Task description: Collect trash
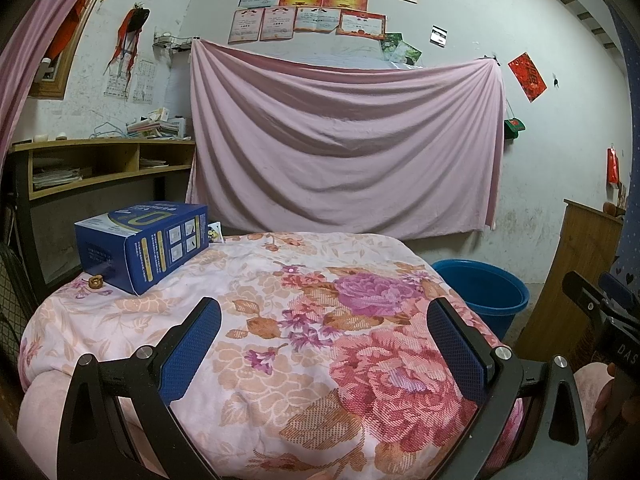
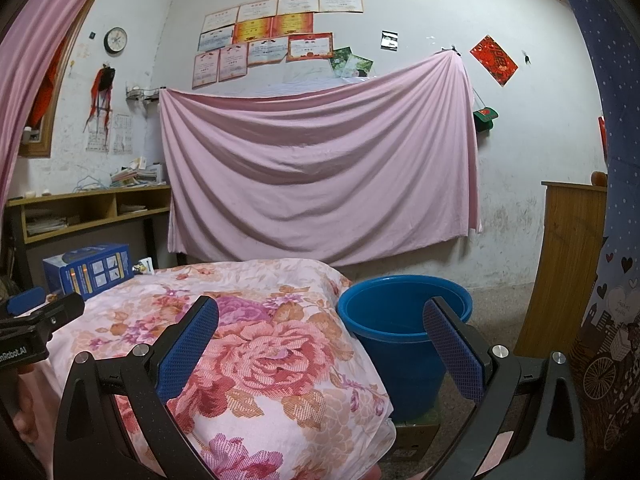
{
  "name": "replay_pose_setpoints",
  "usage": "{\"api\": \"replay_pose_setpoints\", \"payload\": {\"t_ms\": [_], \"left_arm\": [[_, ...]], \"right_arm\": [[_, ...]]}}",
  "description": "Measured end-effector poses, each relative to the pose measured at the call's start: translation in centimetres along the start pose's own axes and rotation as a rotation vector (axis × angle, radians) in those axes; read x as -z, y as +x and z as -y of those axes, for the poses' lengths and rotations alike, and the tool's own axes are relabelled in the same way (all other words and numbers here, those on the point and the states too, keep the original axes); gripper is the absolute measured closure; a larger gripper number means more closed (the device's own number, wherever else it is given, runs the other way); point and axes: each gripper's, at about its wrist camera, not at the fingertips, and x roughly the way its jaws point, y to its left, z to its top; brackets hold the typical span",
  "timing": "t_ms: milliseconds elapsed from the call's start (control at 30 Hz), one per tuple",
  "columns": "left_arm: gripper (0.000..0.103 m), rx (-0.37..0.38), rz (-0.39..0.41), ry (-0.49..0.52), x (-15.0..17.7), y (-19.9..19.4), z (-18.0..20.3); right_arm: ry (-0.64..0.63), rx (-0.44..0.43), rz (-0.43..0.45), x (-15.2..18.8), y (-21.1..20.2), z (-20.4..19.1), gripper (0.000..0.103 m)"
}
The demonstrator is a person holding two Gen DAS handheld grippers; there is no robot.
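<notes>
One blue box [image 1: 142, 244], one blue bucket [image 2: 404, 332]

The blue bucket's [image 1: 480, 292] near side was hidden by the floral quilt [image 1: 280, 340]. A small packet [image 1: 215, 234] behind the blue box [image 1: 140, 244] was mostly concealed, its print unreadable.

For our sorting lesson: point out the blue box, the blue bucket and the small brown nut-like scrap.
blue box [image 1: 160, 246], left wrist view, side panel.
blue bucket [image 2: 400, 354], right wrist view, outer wall.
small brown scrap [image 1: 96, 281], left wrist view, centre.
</notes>
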Motion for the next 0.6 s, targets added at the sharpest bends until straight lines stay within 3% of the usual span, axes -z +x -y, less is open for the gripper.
{"api": "replay_pose_setpoints", "payload": {"t_ms": [167, 600], "left_arm": [[0.002, -0.032, 0.01, 0.018, 0.11, -0.02, 0.2], [0.002, -0.029, 0.014, 0.025, 0.51, 0.18, 0.06]], "right_arm": [[0.0, 0.001, 0.0, -0.12, 0.08, 0.01, 0.0], [0.001, -0.005, -0.003, 0.11, 0.09, -0.07, 0.0]]}}
